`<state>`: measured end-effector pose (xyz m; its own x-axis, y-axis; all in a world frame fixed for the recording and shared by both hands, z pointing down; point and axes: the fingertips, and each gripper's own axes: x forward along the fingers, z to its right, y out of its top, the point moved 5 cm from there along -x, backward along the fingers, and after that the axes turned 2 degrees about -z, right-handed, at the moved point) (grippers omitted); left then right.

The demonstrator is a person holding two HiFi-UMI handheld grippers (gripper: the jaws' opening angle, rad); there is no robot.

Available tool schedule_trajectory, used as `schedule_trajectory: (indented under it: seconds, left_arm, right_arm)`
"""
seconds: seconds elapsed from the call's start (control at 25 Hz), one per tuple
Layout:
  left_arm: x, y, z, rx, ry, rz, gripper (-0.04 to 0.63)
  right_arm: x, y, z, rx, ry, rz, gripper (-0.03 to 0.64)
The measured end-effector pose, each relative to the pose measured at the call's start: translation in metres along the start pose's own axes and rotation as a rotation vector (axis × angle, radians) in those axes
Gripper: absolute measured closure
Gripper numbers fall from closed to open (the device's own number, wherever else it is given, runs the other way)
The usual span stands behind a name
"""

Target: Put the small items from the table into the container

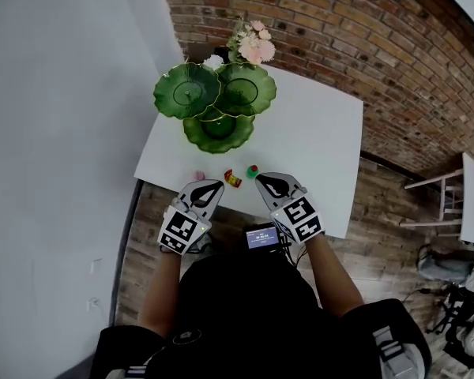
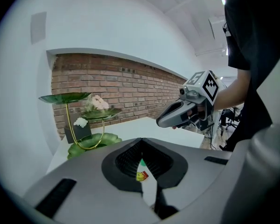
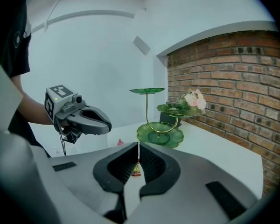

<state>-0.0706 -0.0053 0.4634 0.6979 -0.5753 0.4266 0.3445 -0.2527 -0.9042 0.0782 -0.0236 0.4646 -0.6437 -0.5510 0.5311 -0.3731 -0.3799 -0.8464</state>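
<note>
Three small items lie near the white table's (image 1: 316, 133) front edge: a pink one (image 1: 198, 175), a red-and-yellow one (image 1: 232, 179) and a green-and-red one (image 1: 253, 170). The container is a green three-tier leaf dish stand (image 1: 218, 101) at the table's far left. My left gripper (image 1: 214, 187) hovers at the front edge just right of the pink item, shut and empty. My right gripper (image 1: 261, 181) sits just below the green-and-red item, also shut and empty. Past the left gripper's (image 2: 141, 140) closed jaws the red-and-yellow item (image 2: 142, 175) shows. It also shows beyond the right gripper (image 3: 138, 144), as the red-and-yellow item (image 3: 136, 171).
A pot of pink flowers (image 1: 254, 44) stands behind the stand against the brick wall (image 1: 340, 46). A white wall (image 1: 63, 133) runs along the table's left side. A small screen (image 1: 262, 237) hangs at the person's waist. A white stool (image 1: 442, 196) stands at the right.
</note>
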Motion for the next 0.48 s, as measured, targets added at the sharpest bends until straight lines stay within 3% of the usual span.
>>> schedule_trajectory:
  seconds: [0.48]
  left_arm:
    - [-0.002,-0.001,-0.013,0.020,-0.046,0.006,0.584]
  right_arm:
    - [0.009,0.006,-0.005,0.017,-0.041,-0.004,0.600]
